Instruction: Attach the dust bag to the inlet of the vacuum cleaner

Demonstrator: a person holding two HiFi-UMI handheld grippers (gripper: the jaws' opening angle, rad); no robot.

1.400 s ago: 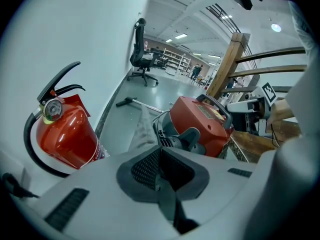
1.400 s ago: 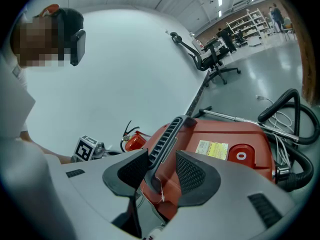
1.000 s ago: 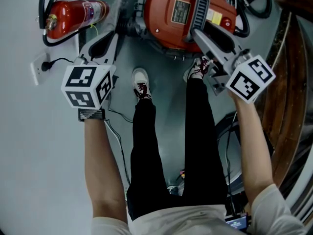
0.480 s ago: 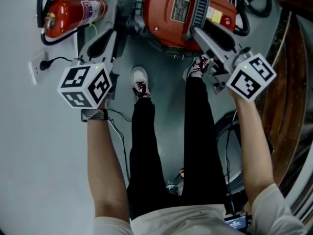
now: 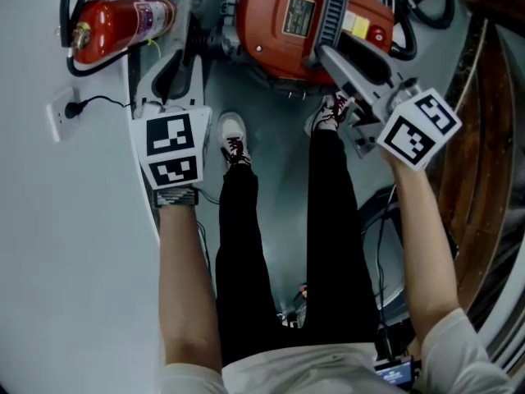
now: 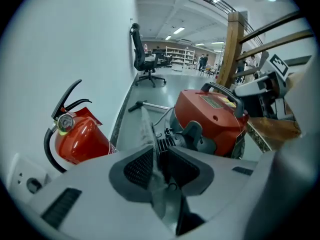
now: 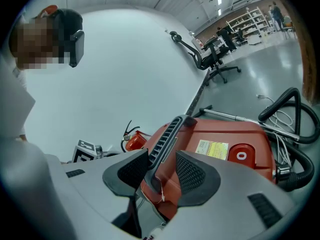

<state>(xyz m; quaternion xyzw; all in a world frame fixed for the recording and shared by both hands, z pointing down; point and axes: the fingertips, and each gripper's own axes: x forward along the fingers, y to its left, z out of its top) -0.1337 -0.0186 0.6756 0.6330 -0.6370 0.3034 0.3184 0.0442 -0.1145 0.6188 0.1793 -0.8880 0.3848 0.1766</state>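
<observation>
Your vacuum cleaner [image 5: 264,25] has a glossy red plastic shell and a matt black, ribbed plastic handle [image 7: 162,144]. The dust bag [image 6: 148,134] looks like thin, pale, papery cloth. The fingers [image 6: 139,168] carry matt dark pads with a fine, rough grid. The fire extinguisher [image 5: 123,21] is glossy red metal. The floor [image 5: 283,187] is smooth and grey.

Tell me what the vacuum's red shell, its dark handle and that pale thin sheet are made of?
Red shell: likely moulded plastic, smooth with a soft sheen. Handle: dark matt plastic, ribbed slots. Pale sheet: thin, slightly see-through, limp; probably paper or fleece, cannot tell which.
</observation>
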